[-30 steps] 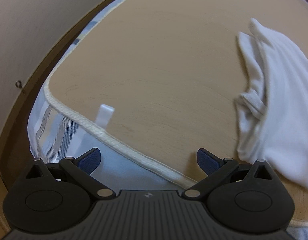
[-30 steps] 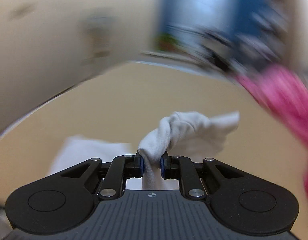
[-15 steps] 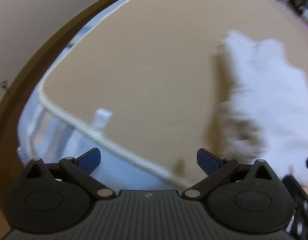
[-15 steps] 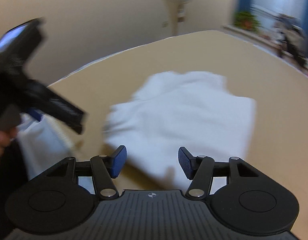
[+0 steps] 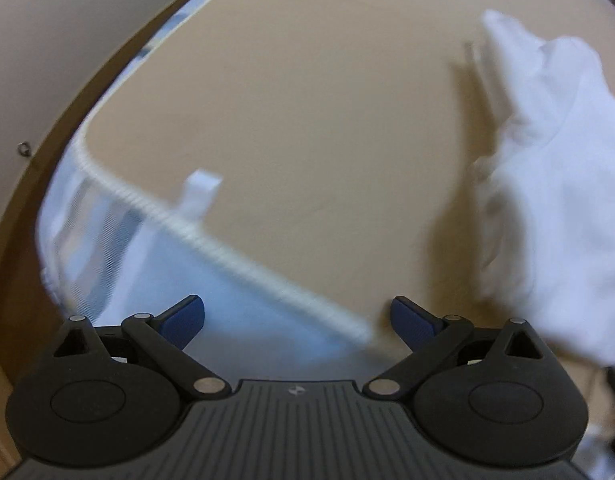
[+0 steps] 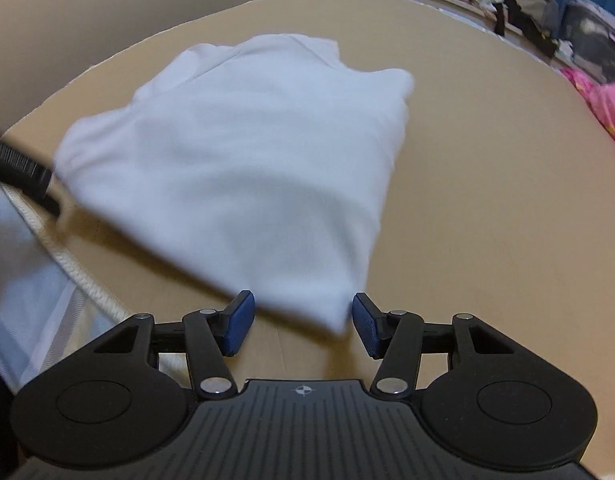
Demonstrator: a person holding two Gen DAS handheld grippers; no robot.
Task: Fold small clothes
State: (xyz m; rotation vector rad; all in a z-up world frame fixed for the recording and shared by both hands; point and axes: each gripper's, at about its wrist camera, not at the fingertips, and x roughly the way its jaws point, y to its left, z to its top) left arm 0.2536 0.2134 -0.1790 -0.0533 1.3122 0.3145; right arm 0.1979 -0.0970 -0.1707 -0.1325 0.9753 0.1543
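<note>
I am working over the wide tan mattress top (image 6: 487, 168) of a bed, with its cream piped edge (image 5: 235, 248) and a pale striped side panel (image 5: 91, 240) below it. On it lies the white soft-knit garment (image 6: 243, 168), already doubled into a rough, thick rectangle, near that piped edge and just ahead of my right gripper (image 6: 299, 322). Its near corner sits between the blue pads (image 6: 239, 322), which do not press on it; the jaws are closing slightly from a half-spread stance. My left gripper (image 5: 297, 318) hangs over the mattress edge with its jaws spread wide and nothing between them; the garment lies off to its right, apart from it.

I judge this the gap between folds: one fold is laid and the cloth is let go. The next move, I think, calls for pinching a near corner or edge cleanly, through all layers, while the left jaws pin or lift the opposite side so the stack does not slide.

A small white tag (image 5: 199, 192) sticks up by the piping; I can read no writing on it, nor any brand elsewhere.
</note>
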